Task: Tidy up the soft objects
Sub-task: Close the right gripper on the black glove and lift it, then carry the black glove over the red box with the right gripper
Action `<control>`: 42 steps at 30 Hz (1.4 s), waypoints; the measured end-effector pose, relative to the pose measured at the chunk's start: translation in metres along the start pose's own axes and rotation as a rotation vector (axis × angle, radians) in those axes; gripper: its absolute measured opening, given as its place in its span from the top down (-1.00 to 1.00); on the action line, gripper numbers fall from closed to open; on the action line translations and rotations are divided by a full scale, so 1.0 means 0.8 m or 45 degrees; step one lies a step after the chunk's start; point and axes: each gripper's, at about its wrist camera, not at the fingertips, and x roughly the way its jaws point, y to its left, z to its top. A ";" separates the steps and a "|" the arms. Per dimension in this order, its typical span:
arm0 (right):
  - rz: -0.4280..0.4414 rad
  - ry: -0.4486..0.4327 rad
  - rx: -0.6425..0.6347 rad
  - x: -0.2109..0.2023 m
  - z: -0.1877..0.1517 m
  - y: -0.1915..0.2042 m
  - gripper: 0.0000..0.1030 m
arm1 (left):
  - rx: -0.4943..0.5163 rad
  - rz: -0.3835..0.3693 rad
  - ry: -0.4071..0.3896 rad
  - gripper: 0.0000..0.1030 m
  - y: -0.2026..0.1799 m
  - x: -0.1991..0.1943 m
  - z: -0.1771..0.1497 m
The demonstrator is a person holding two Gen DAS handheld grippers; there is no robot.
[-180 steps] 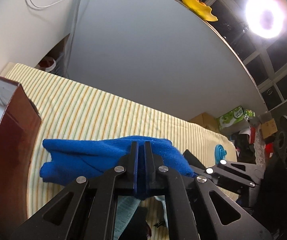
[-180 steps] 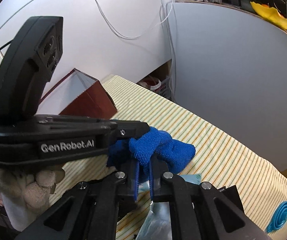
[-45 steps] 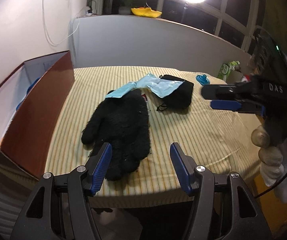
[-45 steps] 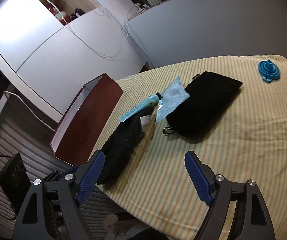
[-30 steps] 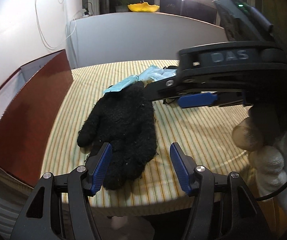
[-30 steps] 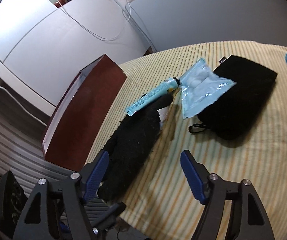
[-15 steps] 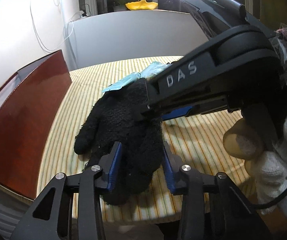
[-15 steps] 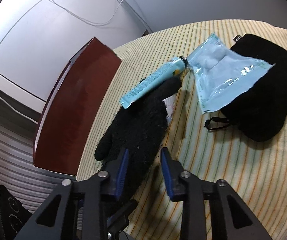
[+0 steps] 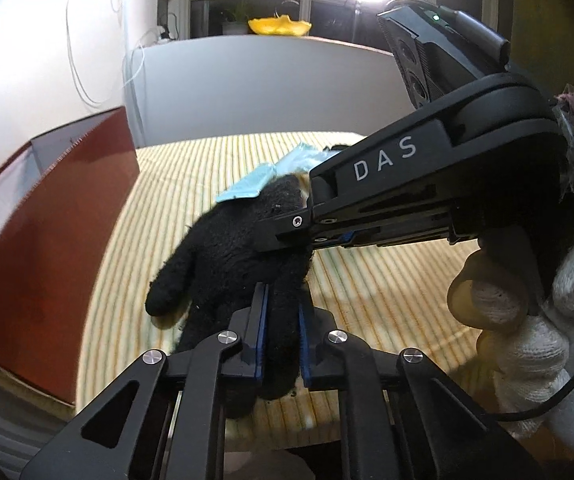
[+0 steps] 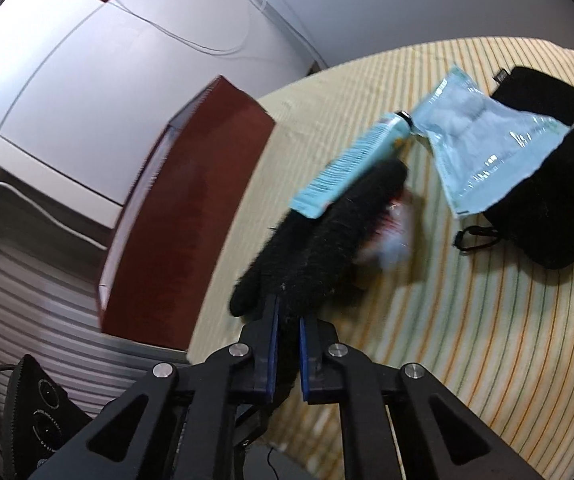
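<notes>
A black fuzzy glove lies near the front edge of the striped table. My left gripper has its blue pads pressed on the glove's fingers, and its jaws are still closing. My right gripper reaches in from the right and pinches the glove higher up. In the right wrist view the right gripper is shut on the near edge of the glove, which looks bunched and slightly lifted. The glove's far tip lies under a light blue tube.
A brown open box stands at the table's left edge, close to the glove. A light blue plastic pouch rests on a black drawstring pouch at the back right. A white-gloved hand holds the right gripper.
Both grippers came forward and down onto the black glove and closed from wide open onto it. The blue cloth they held earlier is no longer in view.
</notes>
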 end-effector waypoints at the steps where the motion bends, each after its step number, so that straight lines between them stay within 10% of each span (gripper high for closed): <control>1: 0.007 -0.006 -0.009 -0.003 -0.001 0.005 0.85 | -0.005 -0.004 -0.007 0.79 0.001 -0.004 0.000; 23: 0.112 -0.098 -0.203 -0.071 -0.005 0.101 0.86 | -0.057 -0.036 -0.231 0.80 0.020 -0.105 0.018; 42: 0.162 -0.102 -0.511 -0.043 0.060 0.248 0.86 | -0.093 0.169 -0.368 0.80 0.113 -0.168 0.055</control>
